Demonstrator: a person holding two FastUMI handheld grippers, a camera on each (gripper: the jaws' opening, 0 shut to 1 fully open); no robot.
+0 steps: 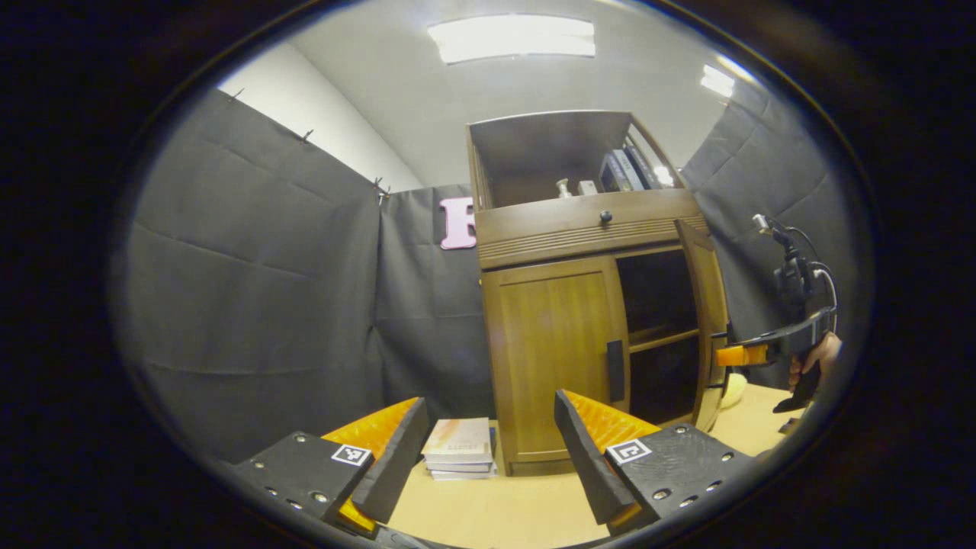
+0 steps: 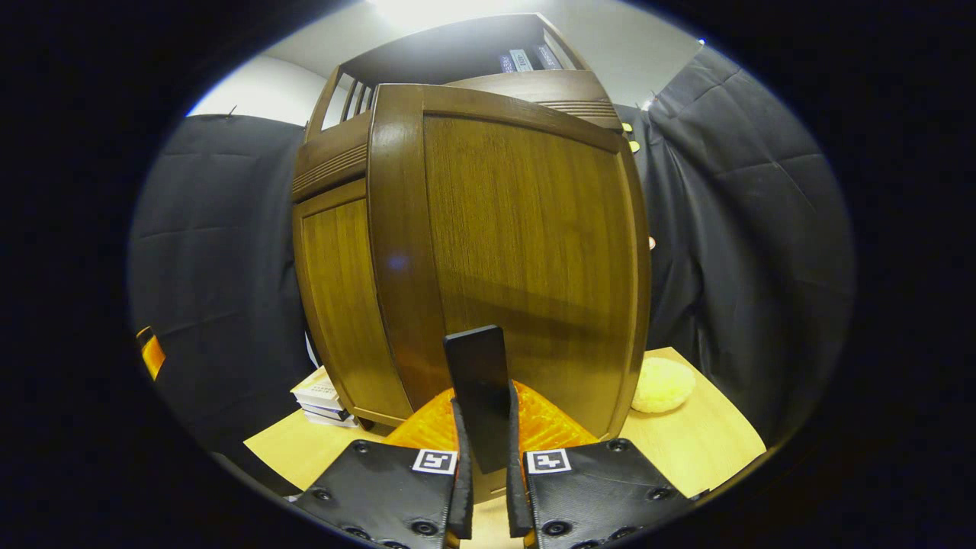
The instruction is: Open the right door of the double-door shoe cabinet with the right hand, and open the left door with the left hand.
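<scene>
Right tongs [image 2: 485,499] pinch the flat black handle [image 2: 478,389] of the brown wooden cabinet's right door [image 2: 526,252], swung open. Left tongs [image 1: 492,450] gape wide, holding nothing, short of the cabinet's shut left door [image 1: 553,351]. Grey books [image 1: 459,450] lie stacked on the pale worktop [image 1: 518,511] just beside the cabinet's foot.

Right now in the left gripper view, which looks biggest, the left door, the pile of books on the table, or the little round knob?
1. left door
2. pile of books
3. round knob
The knob sits farther away, so its real size is unsure.
</scene>
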